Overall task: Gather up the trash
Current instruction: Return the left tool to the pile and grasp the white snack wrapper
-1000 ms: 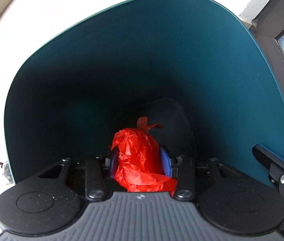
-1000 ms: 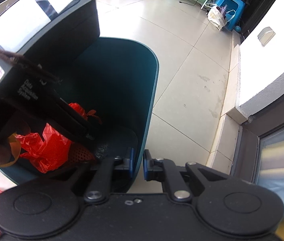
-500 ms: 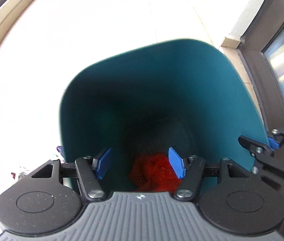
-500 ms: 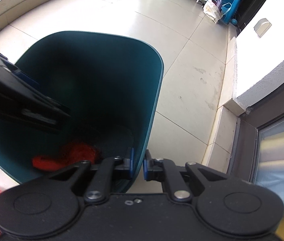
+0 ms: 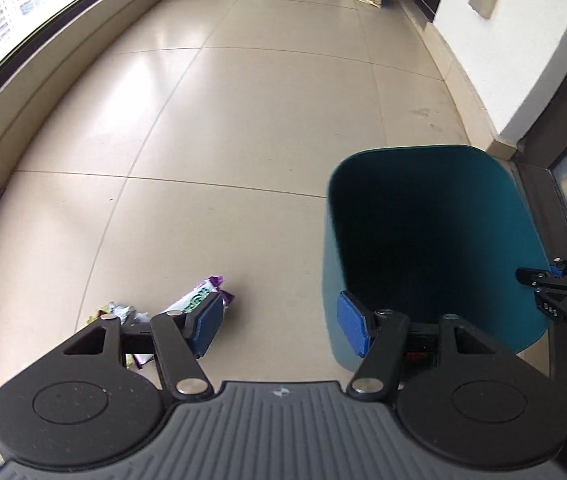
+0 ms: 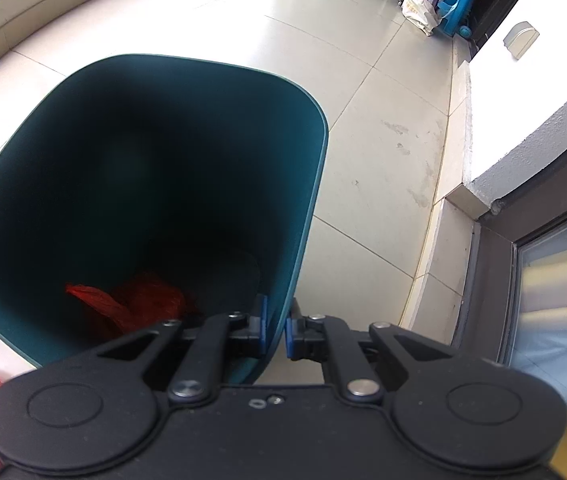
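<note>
Now hovering empty and wide open over the floor (image 5: 243,140), left claw (image 5: 279,320) no longer gripping the red bag (image 6: 131,304); bag lying at the bottom of the teal bin (image 6: 307,208), so one piece collected. Right claw (image 6: 276,330) pinching shut on the bin's near right rim. Counting: one bin, one red bag inside, one cluster of wrappers (image 5: 199,300) waiting on the floor left of the bin.

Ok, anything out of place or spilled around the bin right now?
Yes: wrappers lie loose on the floor tiles left of the teal bin, not yet collected. The red bag sits at the bin's bottom. The right gripper pinches the bin's rim; the left gripper is open and empty.
</note>
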{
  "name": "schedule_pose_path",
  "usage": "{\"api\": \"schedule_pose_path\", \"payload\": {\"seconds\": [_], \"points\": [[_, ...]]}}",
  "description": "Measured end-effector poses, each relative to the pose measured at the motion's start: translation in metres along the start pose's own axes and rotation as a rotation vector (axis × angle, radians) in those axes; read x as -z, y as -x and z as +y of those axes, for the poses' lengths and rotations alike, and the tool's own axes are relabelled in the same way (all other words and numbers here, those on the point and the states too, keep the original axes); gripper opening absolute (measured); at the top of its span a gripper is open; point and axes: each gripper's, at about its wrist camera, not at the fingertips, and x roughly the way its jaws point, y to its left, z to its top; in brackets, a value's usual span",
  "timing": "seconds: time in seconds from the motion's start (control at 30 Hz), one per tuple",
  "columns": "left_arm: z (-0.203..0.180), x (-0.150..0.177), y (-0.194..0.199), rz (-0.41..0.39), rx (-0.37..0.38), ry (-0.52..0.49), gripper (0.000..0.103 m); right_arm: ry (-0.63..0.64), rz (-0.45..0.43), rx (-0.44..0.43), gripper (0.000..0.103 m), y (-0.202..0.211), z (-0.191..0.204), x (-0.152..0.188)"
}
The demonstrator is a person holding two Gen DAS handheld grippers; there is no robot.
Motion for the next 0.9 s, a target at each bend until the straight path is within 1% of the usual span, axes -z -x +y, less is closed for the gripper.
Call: {"api": "schedule_pose_path", "payload": {"seconds": [0.1,0.2,0.3,0.33,0.47,0.57,0.67,0.8,0.9], "points": [[0.029,0.015,0.004,0.002,-0.045,0.055,0.062,0.004,0.0,0.0,0.007,0.0,0.0,0.0],[0.062,0.039,-0.003,0.033,-0.084,0.133,0.062,-0.001,0.003,-0.001,0.007,-0.002,-0.002,0.0],[0.095,0.059,-0.009,0.067,-0.152,0.223,0.062,-0.002,0.009,-0.002,0.007,-0.003,-0.002,-0.001],[0.112,0.071,-0.014,0.09,-0.159,0.265,0.062,-0.002,0.011,-0.003,0.007,-0.003,-0.002,-0.001],[0.157,0.109,-0.041,0.16,-0.205,0.409,0.063,0.002,0.019,-0.003,0.007,-0.003,0.0,-0.003],[0.183,0.136,-0.067,0.21,-0.197,0.5,0.063,0.003,0.023,-0.003,0.007,-0.003,0.001,-0.004],[0.205,0.162,-0.09,0.257,-0.194,0.627,0.073,0.005,0.026,0.001,0.007,-0.003,0.002,-0.005],[0.216,0.185,-0.126,0.311,-0.204,0.726,0.073,0.008,0.037,0.006,0.008,-0.003,0.004,-0.006],[0.218,0.197,-0.151,0.359,-0.225,0.77,0.073,0.01,0.046,0.018,0.008,-0.004,0.004,-0.008]]}}
